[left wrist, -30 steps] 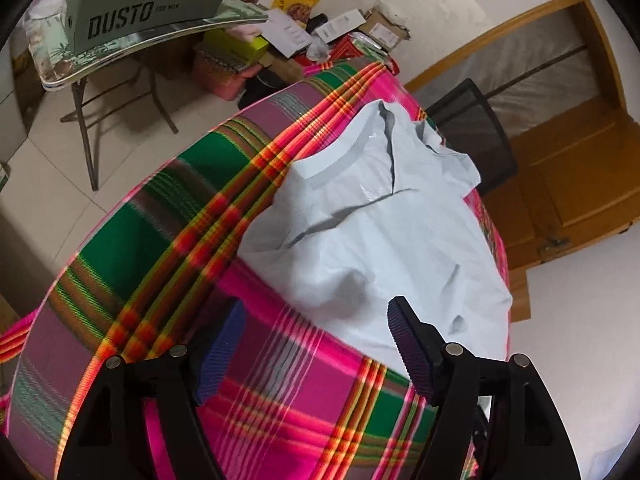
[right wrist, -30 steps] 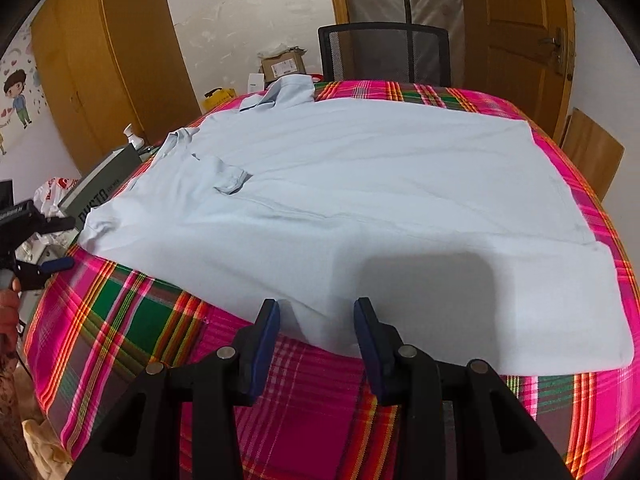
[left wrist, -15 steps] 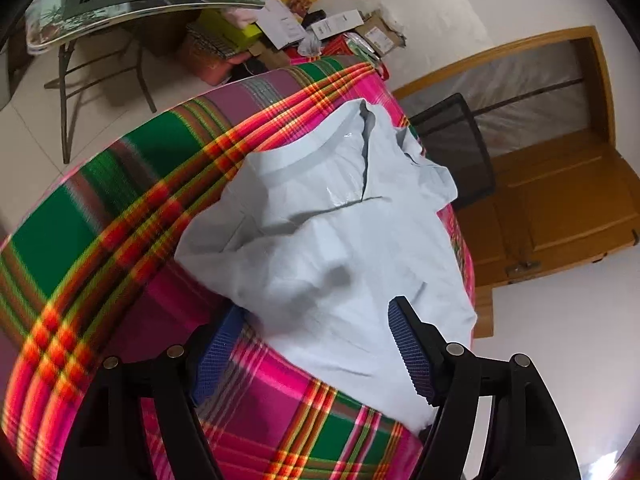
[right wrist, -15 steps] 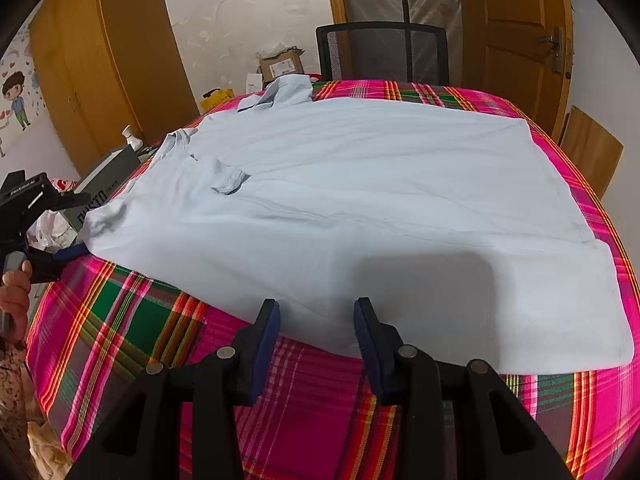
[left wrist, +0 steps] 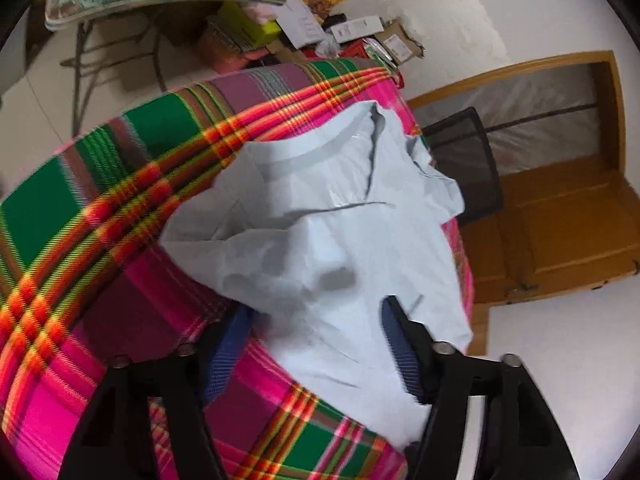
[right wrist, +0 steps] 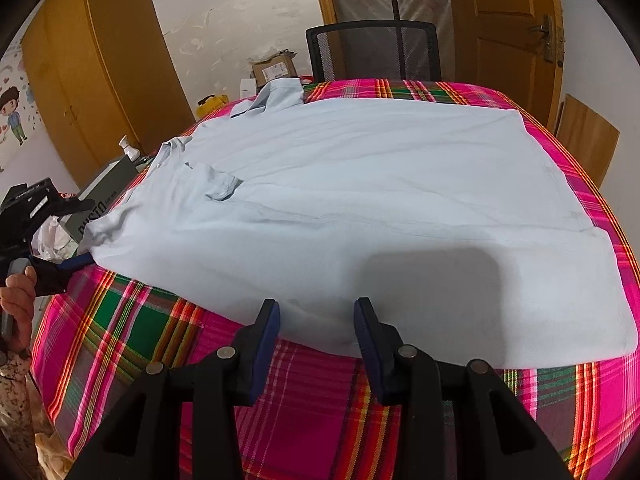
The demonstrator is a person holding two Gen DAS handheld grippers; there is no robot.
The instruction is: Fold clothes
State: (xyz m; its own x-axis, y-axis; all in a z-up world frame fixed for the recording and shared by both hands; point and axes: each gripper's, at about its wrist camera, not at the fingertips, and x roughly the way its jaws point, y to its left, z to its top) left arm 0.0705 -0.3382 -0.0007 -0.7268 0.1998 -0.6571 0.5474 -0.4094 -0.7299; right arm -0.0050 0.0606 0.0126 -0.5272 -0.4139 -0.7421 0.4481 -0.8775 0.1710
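- Left wrist view: left gripper [left wrist: 312, 344] now closed in over the near corner of the pale blue shirt [left wrist: 332, 240] — a second ago short of the cloth, with only plaid between the fingers.
- Jaws closing at this moment, narrower than half a second ago; shirt edge lying between the two blue pads, left pad at the fabric's edge, right pad over the cloth. Pressed tight or not — cannot tell, picture blurred there.
- Right wrist view: right gripper [right wrist: 316, 320] unmoved across the three pictures, jaws parted at a middling width, straddling the shirt's near hem without pinching it.
- Same view, far left: a hand [right wrist: 18, 292] on the left gripper's handle, blue tip right at the sleeve corner, closer in than before.
- Shirt spread flat, collar toward the left, over most of the plaid tablecloth [right wrist: 132, 320]; far sleeve bunched near the black mesh chair [right wrist: 372, 52].
- Reads as the start of the first fold: left side taking its hold, right side waiting at the hem. No fold made yet.
- Likely next need: a matching pinch on the right before any lift, else cloth dragged askew.
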